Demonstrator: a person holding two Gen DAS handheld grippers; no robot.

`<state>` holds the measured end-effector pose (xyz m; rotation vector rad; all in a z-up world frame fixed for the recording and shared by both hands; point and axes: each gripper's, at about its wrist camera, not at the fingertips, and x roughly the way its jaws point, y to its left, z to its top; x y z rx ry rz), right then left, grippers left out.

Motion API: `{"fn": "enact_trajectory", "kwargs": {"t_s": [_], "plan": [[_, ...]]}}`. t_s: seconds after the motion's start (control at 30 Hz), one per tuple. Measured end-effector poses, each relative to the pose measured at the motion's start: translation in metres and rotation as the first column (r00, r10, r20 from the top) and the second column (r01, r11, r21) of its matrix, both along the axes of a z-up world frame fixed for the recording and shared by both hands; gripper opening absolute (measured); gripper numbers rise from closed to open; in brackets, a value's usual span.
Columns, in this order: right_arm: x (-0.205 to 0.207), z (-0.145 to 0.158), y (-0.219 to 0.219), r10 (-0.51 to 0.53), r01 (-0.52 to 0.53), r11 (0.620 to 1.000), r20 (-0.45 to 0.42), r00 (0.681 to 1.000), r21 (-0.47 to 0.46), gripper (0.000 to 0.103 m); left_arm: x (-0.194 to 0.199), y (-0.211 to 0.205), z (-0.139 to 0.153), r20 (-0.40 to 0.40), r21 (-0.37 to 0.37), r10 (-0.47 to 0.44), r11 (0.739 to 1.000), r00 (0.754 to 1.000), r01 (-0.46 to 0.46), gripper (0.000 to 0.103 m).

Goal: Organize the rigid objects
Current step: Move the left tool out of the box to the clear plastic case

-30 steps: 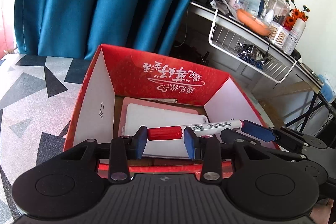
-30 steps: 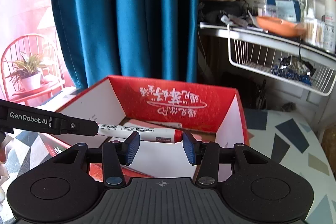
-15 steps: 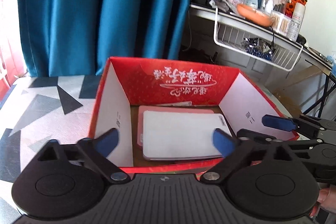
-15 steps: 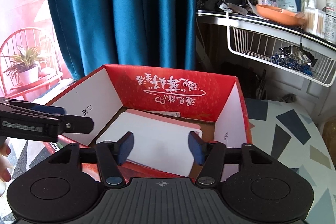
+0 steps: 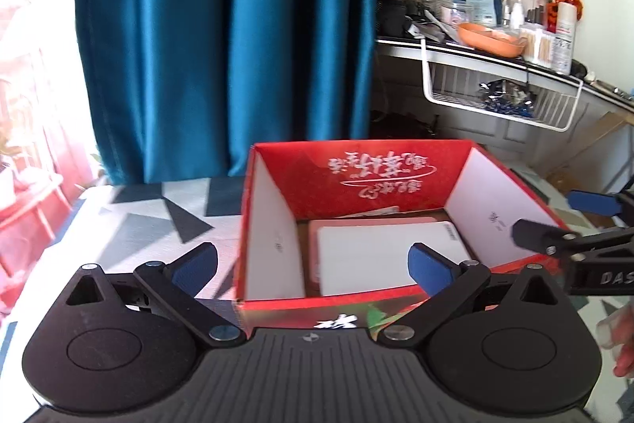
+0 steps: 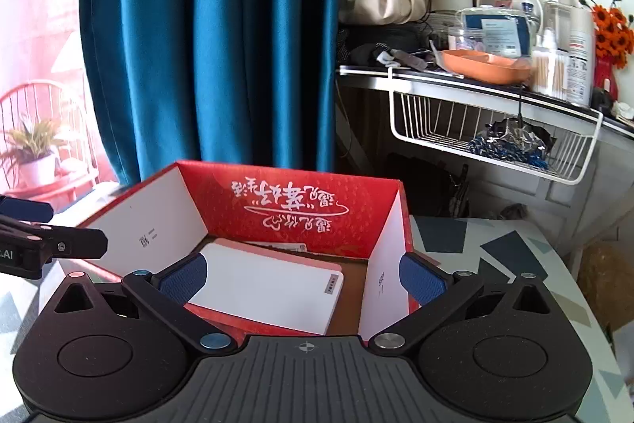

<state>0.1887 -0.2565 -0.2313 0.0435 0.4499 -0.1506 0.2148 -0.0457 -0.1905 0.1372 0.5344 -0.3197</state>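
A red cardboard box (image 5: 368, 181) with white inner side walls stands open on the patterned table; it also shows in the right wrist view (image 6: 301, 201). Inside lies a flat white box (image 5: 380, 256) on a pink one, seen in the right wrist view too (image 6: 269, 284). The red-capped marker is not visible. My left gripper (image 5: 313, 268) is open and empty at the box's near edge. My right gripper (image 6: 303, 278) is open and empty above the box's near right corner. Each gripper's tips show at the edge of the other's view.
A blue curtain (image 5: 226, 38) hangs behind the table. A cluttered shelf (image 6: 475, 78) with a white wire basket (image 6: 491, 141) stands at the right. The table top (image 5: 130, 224) has a grey and black triangle pattern. A chair with a potted plant (image 6: 35, 145) is far left.
One second ago both grippers held the red-capped marker over the box. Both have since opened and pulled back, and the marker is out of sight.
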Motion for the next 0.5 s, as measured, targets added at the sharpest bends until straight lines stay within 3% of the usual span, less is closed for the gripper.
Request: {"fn": "enact_trajectory", "kwargs": {"t_s": [0.2, 0.33, 0.5], "plan": [[-0.021, 0.001, -0.003, 0.010, -0.016, 0.996, 0.061, 0.998, 0.088, 0.103, -0.019, 0.014, 0.006, 0.035, -0.007, 0.037, 0.999, 0.999, -0.036, 0.103], [-0.039, -0.001, -0.001, -0.007, -0.005, 0.995, 0.112, 0.994, 0.103, 0.103, -0.030, 0.023, 0.001, 0.018, -0.055, 0.037, 0.998, 0.999, -0.036, 0.103], [-0.054, -0.013, 0.002, 0.012, -0.027, 0.992, 0.121, 0.993, 0.126, 0.103, -0.037, 0.029, -0.015, -0.009, -0.062, 0.051, 0.997, 0.999, -0.051, 0.103]]}}
